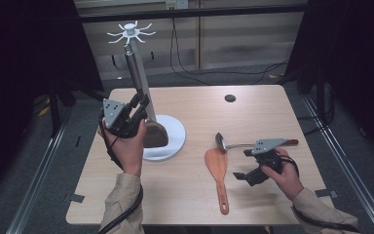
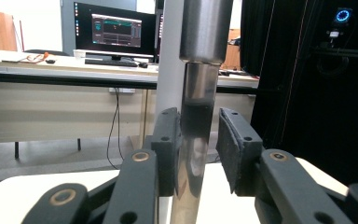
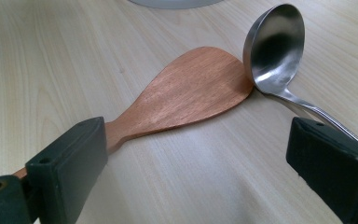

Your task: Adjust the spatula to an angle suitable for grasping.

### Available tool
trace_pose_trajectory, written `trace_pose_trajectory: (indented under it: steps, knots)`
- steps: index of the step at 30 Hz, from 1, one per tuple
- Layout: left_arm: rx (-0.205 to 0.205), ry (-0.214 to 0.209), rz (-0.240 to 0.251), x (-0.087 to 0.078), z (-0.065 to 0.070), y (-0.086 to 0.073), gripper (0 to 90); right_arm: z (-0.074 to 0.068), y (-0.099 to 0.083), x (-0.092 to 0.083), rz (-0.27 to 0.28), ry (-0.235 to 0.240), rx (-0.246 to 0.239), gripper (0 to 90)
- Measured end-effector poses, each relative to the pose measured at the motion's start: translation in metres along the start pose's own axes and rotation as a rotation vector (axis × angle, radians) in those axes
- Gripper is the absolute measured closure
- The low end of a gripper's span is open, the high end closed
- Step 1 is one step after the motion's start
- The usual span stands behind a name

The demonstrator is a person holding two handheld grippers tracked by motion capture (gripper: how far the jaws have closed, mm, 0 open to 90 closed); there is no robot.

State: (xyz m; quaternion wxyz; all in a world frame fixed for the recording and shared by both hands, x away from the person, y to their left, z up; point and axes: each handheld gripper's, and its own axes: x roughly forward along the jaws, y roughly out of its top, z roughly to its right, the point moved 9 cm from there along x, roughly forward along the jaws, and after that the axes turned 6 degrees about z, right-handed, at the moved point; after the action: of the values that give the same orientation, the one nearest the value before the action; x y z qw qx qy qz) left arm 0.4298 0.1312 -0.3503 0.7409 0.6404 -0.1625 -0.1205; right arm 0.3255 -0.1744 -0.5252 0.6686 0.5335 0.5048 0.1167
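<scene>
A white rack (image 1: 173,134) with a round base and hooks at the top (image 1: 131,31) stands at the table's left. A utensil with a steel handle (image 1: 135,73) and a dark wooden head (image 1: 155,135) stands up along its pole, head down over the base. My left gripper (image 1: 141,105) has its jaws around that handle (image 2: 200,93). One pad (image 2: 168,140) lies against it and the other pad (image 2: 235,144) stands off with a gap. My right gripper (image 1: 241,176) is open low over the table, with a wooden spatula (image 3: 191,93) and a steel ladle (image 3: 275,42) ahead of it.
The spatula (image 1: 217,168) lies mid-table with its handle toward the front edge. The ladle (image 1: 221,140) lies beside its blade, its handle running right. A small dark round spot (image 1: 230,98) marks the far side of the table (image 1: 185,200). Cables trail on the floor behind.
</scene>
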Motion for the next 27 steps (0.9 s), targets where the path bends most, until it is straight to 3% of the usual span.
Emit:
trace_pose_trajectory:
  steps: [13, 17, 27]
  knots:
    - [0.049, 0.006, 0.032, -0.006, -0.001, 0.011, 65.2, -0.001, 0.0, 0.0, -0.002, 0.003, -0.001, 4.3]
    - [0.047, 0.013, 0.056, -0.008, -0.002, 0.017, 65.7, 0.0, 0.0, 0.0, -0.002, 0.002, -0.001, 4.3]
    - [0.04, -0.009, 0.147, -0.013, 0.001, 0.04, 81.2, -0.001, 0.0, 0.0, -0.001, 0.002, 0.0, 4.3]
